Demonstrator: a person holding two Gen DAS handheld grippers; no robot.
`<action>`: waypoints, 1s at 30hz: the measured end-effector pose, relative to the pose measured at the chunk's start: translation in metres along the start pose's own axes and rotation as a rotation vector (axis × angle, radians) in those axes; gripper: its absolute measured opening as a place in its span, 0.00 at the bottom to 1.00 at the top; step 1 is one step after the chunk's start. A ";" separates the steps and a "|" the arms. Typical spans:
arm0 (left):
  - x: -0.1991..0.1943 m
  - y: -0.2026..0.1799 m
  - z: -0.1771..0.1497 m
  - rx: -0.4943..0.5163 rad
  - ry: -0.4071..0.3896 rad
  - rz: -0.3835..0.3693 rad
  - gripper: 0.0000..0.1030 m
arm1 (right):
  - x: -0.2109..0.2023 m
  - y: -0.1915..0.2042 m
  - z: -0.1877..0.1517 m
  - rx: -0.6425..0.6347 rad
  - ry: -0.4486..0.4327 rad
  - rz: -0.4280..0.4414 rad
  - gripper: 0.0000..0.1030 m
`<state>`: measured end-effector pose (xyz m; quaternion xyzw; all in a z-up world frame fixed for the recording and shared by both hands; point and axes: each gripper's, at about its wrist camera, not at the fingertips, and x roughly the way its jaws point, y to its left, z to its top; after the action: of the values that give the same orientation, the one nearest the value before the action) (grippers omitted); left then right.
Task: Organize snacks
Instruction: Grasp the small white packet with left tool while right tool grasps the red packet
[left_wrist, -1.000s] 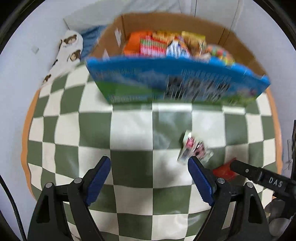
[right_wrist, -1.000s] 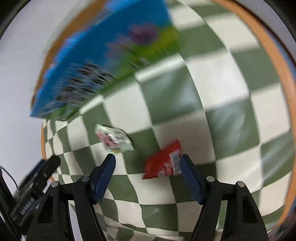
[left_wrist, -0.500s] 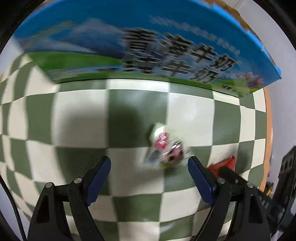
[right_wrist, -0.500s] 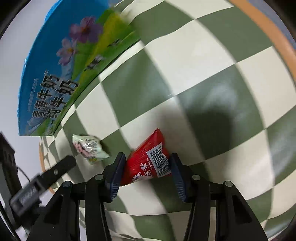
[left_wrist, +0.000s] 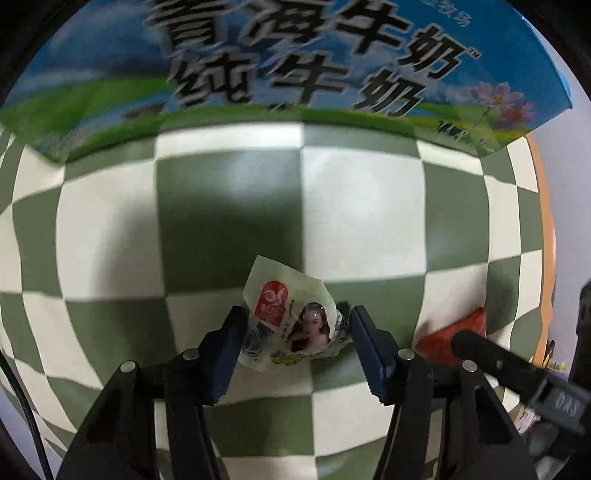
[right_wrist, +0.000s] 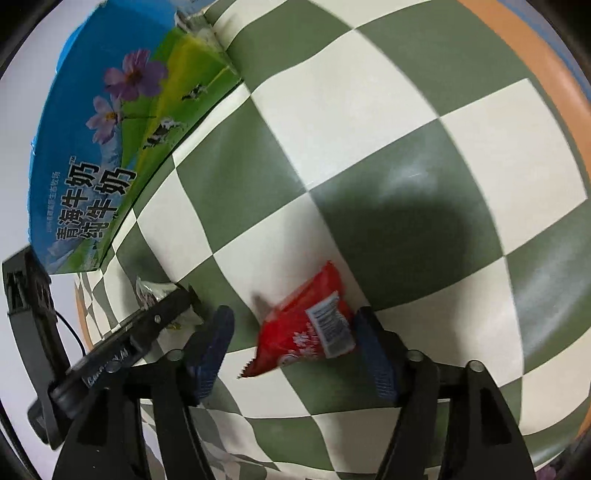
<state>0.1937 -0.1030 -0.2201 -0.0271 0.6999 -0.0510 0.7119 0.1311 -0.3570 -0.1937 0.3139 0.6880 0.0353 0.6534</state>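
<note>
A pale green snack packet (left_wrist: 291, 328) with a red logo and a woman's picture lies on the green-and-white checkered cloth (left_wrist: 229, 221). My left gripper (left_wrist: 295, 325) straddles it, jaws partly closed around it, the left pad (left_wrist: 231, 345) touching. A red snack packet (right_wrist: 308, 328) with a barcode lies between the jaws of my right gripper (right_wrist: 295, 332); the right pad (right_wrist: 373, 354) touches it and a gap remains on the left. The red packet (left_wrist: 452, 332) also shows at right in the left wrist view.
A blue and green milk carton box (left_wrist: 295, 70) stands close behind the packets; it also shows in the right wrist view (right_wrist: 110, 147). The table's orange edge (right_wrist: 535, 55) runs along the right. The left gripper's body (right_wrist: 122, 347) is close to my right gripper.
Both grippers have come down toward the cloth. The left jaws narrowed around the pale green packet. The right jaws sit around the red packet, slightly wider than half a second ago.
</note>
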 end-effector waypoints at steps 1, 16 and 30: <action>0.000 0.004 -0.005 -0.005 0.003 0.002 0.54 | 0.002 0.001 0.000 -0.004 0.010 -0.006 0.71; -0.004 0.038 -0.060 -0.108 0.031 -0.072 0.46 | 0.002 0.042 -0.019 -0.204 -0.065 -0.081 0.48; 0.011 0.042 -0.043 -0.067 0.143 -0.176 0.56 | -0.031 0.041 -0.013 -0.222 -0.099 -0.036 0.48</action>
<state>0.1522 -0.0609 -0.2364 -0.1084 0.7450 -0.0916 0.6518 0.1329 -0.3342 -0.1462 0.2284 0.6525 0.0840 0.7177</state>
